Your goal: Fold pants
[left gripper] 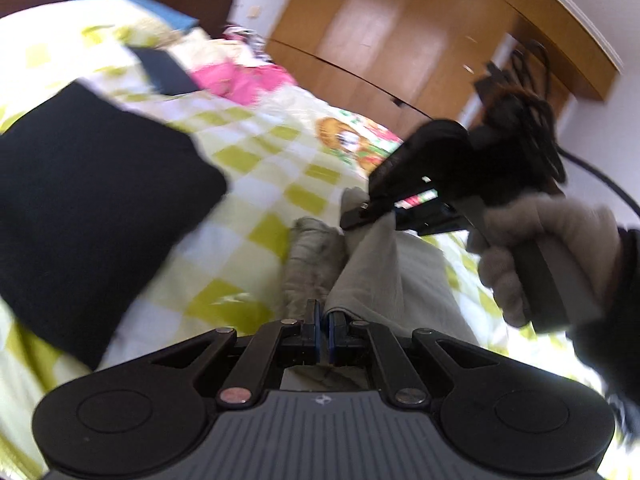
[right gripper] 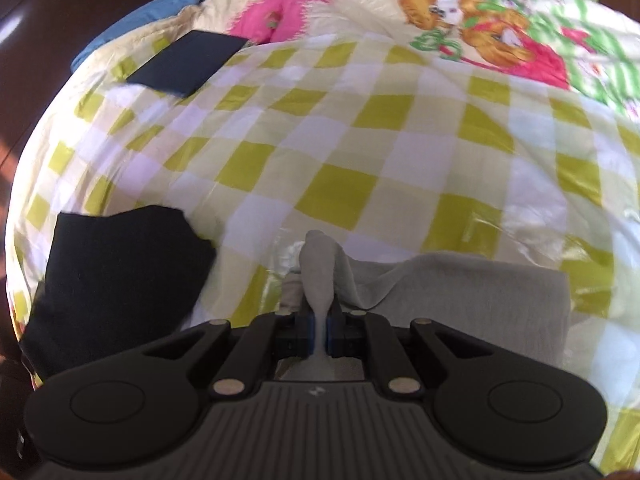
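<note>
One grey pants (right gripper: 460, 288); two dark folded garments (right gripper: 116, 280) (right gripper: 188, 62); two tools (left gripper: 324, 328) (right gripper: 322, 330); one checked bedspread (right gripper: 360, 140).

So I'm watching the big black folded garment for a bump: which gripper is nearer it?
Left. The left gripper, shut on the grey pants, is just beside the black garment. The right gripper, also clamping the pants, is farther off.

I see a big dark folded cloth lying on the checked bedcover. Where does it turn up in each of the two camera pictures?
Left wrist view: the dark folded cloth fills the left side, left of the grey pants.
Right wrist view: the same cloth lies at the lower left, again left of the pants.
Shared landmark: the small dark rectangle farther up the bedcover, near the pink fabric.
</note>
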A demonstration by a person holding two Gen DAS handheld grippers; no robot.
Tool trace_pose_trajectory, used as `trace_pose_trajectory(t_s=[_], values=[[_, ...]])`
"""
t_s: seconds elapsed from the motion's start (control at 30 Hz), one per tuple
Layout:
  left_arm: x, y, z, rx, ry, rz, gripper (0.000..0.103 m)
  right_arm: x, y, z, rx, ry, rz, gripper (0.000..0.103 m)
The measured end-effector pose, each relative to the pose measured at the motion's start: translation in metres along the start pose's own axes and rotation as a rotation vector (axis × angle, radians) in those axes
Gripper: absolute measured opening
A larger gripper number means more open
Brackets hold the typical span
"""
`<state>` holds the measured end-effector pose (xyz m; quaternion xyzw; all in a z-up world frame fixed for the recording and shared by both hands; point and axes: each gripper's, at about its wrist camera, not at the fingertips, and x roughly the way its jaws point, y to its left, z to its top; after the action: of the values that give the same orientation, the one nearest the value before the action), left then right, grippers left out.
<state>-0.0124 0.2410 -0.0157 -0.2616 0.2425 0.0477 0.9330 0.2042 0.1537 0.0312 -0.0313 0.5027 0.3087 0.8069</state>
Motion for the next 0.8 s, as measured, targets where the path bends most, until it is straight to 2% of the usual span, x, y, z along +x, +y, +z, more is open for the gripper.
trace_pose_trajectory(t_s=[0.1,0.2,0.3,0.43,0.5,0.53,0.57,0.63,0.8], values=[[-0.004,0.012,-0.001,-0.030,-0.009,0.033,0.020,0.013,0.019,0.001,-0.034,0.018,0.008,0.008],[-0.007,0.019,-0.001,-0.057,-0.022,0.053,0.020,0.029,0.038,0.005,-0.103,0.028,-0.050,0.009],[-0.012,0.025,-0.002,-0.060,-0.042,0.074,0.020,0.037,0.060,0.007,-0.210,0.001,-0.115,0.009],[-0.017,0.032,-0.002,-0.066,-0.050,0.100,0.020,0.040,0.071,0.009,-0.213,-0.009,-0.085,0.012],[-0.018,0.032,-0.003,-0.058,-0.044,0.119,0.020,0.042,0.076,0.004,-0.241,-0.029,-0.064,0.026],[-0.018,0.031,-0.003,-0.045,-0.040,0.126,0.020,0.045,0.079,0.002,-0.245,-0.013,-0.042,0.050],[-0.020,0.029,-0.003,-0.029,-0.035,0.131,0.020,0.048,0.079,0.000,-0.234,0.000,0.002,0.069],[-0.023,0.025,-0.004,0.021,-0.017,0.138,0.020,0.045,0.080,-0.002,-0.216,-0.022,0.074,0.074],[-0.037,0.009,-0.006,0.189,-0.018,0.233,0.025,0.018,0.068,0.002,-0.176,-0.062,0.123,0.072]])
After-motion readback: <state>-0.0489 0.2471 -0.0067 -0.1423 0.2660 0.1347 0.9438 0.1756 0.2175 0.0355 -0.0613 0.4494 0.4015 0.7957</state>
